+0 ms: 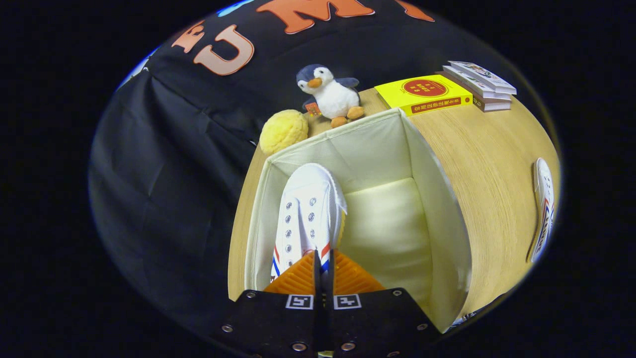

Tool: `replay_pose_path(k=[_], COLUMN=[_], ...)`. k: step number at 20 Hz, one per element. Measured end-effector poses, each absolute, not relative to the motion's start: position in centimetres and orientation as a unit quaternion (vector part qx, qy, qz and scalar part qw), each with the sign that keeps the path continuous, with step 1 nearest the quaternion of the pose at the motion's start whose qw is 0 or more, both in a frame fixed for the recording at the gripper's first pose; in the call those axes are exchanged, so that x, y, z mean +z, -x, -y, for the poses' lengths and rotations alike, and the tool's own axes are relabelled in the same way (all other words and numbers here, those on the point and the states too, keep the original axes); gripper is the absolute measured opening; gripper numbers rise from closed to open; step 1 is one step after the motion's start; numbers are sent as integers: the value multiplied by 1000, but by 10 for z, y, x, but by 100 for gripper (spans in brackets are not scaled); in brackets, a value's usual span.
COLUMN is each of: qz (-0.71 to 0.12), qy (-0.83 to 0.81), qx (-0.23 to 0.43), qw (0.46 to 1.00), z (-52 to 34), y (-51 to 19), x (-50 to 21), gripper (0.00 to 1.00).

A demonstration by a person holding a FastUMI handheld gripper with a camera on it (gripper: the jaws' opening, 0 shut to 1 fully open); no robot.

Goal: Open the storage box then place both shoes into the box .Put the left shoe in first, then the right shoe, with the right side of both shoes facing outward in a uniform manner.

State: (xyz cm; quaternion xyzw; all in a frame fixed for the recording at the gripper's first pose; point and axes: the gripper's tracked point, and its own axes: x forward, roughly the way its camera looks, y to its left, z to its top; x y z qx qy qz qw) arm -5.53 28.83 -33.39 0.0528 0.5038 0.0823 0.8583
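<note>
Tabletop [487, 169]: pale wood, broad bare stretch to the right of the box.
Storage box [437, 199]: open-topped, cream-lined, at the tabletop's left edge; right half of its floor is free.
Shoe in tongs [308, 214]: white sneaker, toe pointing away, down inside the box along the left wall.
Tongs [323, 261]: pointing steeply down into the box, fingers nearly together, pinching the sneaker's heel end.
Second shoe [543, 209]: on its side, at the right edge.
Books [479, 84]: stacked at the far right corner.
Penguin toy [330, 94]: behind the box.
Yellow ball [284, 130]: beside the penguin.
</note>
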Motion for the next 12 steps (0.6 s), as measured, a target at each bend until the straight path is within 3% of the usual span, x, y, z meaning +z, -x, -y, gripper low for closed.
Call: replay_pose_path(k=[5, 12], qz=[-515, -487], qy=[-59, -65], qx=[80, 111], qw=[851, 864], z=[-295, -301], y=[60, 57], x=[-341, -302], gripper=[9, 69])
